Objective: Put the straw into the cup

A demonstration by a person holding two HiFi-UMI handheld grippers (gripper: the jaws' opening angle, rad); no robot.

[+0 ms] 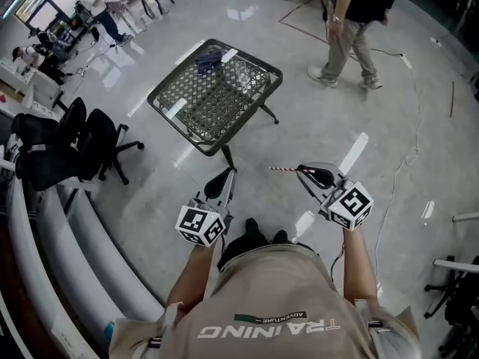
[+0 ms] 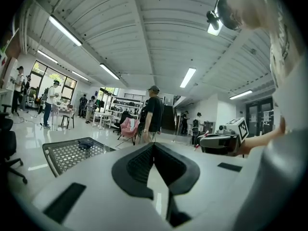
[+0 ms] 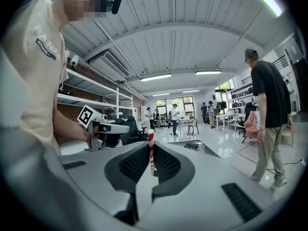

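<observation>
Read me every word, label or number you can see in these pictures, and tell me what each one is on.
"TRAINING": large white letters on the back of the person's shirt, upside down in the head view.
"ADVENTURE": small dark patch on the same shirt.
Cubes on the left gripper and right gripper: black-and-white square patterns only, no letters.
Straw: red and white stripes, no print.
Anything in the room behind: too small to read.

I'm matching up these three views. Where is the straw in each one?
Head view: straw lower middle, sticking left from the right gripper.
Left gripper view: straw probably the tiny reddish sliver at right.
Right gripper view: straw centre, upright between the jaws.
Shared landmark: mesh table.
</observation>
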